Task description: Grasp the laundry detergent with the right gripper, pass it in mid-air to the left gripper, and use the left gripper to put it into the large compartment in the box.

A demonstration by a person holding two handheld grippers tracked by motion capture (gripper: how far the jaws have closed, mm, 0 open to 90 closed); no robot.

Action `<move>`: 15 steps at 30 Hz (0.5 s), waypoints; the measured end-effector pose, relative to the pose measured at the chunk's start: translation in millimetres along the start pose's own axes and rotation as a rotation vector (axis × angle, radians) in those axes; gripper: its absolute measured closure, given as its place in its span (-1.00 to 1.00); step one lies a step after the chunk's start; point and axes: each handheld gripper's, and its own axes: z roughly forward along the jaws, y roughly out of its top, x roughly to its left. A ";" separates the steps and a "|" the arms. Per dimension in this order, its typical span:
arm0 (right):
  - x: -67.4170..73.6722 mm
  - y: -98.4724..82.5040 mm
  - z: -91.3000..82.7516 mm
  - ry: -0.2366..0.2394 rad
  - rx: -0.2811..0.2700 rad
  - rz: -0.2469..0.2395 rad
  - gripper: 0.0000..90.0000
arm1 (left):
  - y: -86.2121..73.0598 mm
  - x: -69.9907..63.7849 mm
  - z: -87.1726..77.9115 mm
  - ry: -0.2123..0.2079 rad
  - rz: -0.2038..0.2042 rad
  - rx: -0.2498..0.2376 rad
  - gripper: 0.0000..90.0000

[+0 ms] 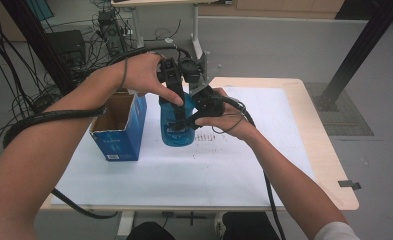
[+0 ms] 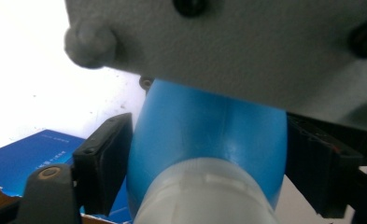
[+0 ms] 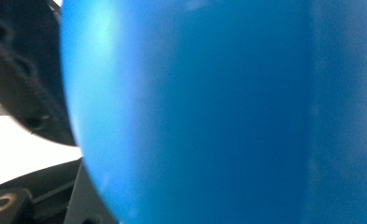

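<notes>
While upright on the table (image 1: 244, 165), blue bottle (image 1: 178, 125), both grippers' fingers (image 2: 104, 163) clamping it

Item: blue plastic bottle (image 1: 178, 125) with dark label print
Neck: pale translucent cap end (image 2: 204, 196), seen close in the left gripper view
Pose: upright
Place: on the white table sheet, left of centre, just right of an open blue carton
</notes>
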 end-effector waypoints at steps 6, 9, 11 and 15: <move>-0.6 -0.4 -0.2 0.005 -0.001 -0.013 -0.04 | 0.0 -0.7 0.0 0.005 0.010 0.008 -0.33; 1.4 0.2 0.0 0.005 0.004 -0.002 -0.04 | -0.3 -1.3 0.5 0.009 0.012 0.011 -0.28; 1.8 0.2 0.5 0.007 0.005 -0.003 -0.04 | -0.5 -1.3 0.6 0.012 0.016 0.017 -0.25; 2.0 0.4 0.9 0.012 0.007 -0.013 -0.04 | -1.2 -1.5 1.0 0.009 0.017 0.020 -0.22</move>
